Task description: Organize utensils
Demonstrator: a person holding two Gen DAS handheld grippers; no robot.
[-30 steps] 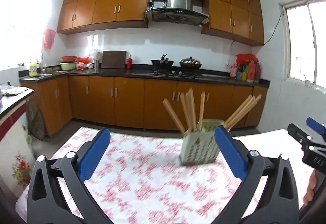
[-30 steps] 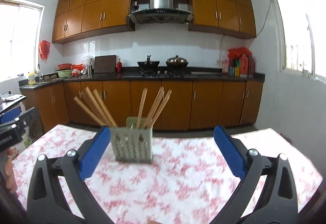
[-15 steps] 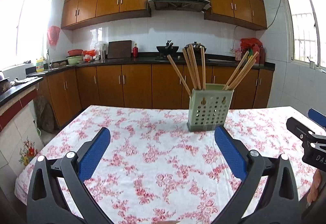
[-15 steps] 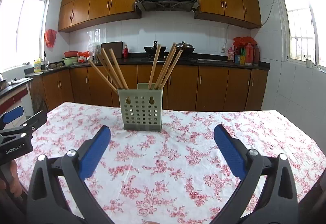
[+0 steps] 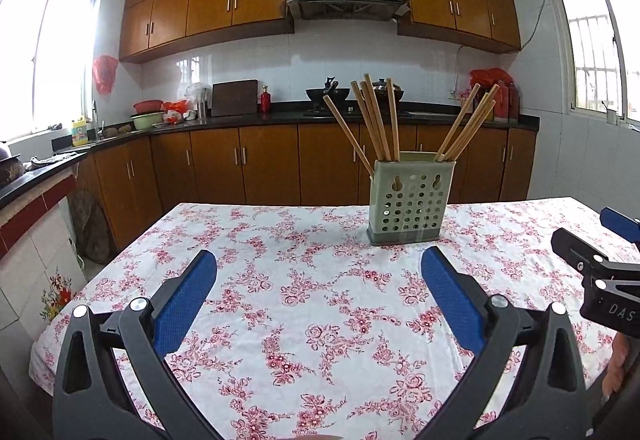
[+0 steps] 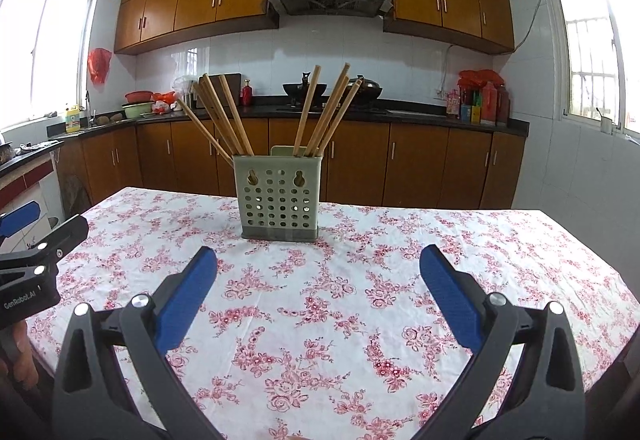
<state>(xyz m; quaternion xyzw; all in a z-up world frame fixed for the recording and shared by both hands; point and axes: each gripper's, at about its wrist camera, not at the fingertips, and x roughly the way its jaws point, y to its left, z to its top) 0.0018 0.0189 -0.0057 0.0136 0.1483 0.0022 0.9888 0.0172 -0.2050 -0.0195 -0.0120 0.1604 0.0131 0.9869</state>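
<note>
Both tools are empty and spread wide: the left gripper [image 5: 319, 272] and the right gripper [image 6: 319, 268] hang above the floral tablecloth [image 5: 280, 304], blue pads well apart, nothing between them. The task's things are the wooden chopsticks [image 6: 312, 111], all standing in the green perforated holder [image 6: 280, 195] upright near mid-table; they sit in two fanned bunches, one leaning left [image 5: 370, 123], one leaning right [image 5: 466, 123]. No loose utensil shows on the cloth in either view. That scene fits two stages: chopsticks already sorted into the holder and the job about over, or a holder whose splayed sticks are about to be regrouped or pulled; the pictures do not settle which, so no move is called for here. General handling judgement if a stick is to be gripped: sticks are thin, smooth and round, likely to roll or pivot between flat pads, so pinch well above the holder rim, pads square to the shaft, one stick at a time since neighbours touch and cross. The holder looks light and tall; a sideways tug could tip it, so lift along the stick's lean, and the other tool could brace the holder wall. Right gripper also shows at the left view's right edge, close beside, so collision between tools is a risk.
</note>
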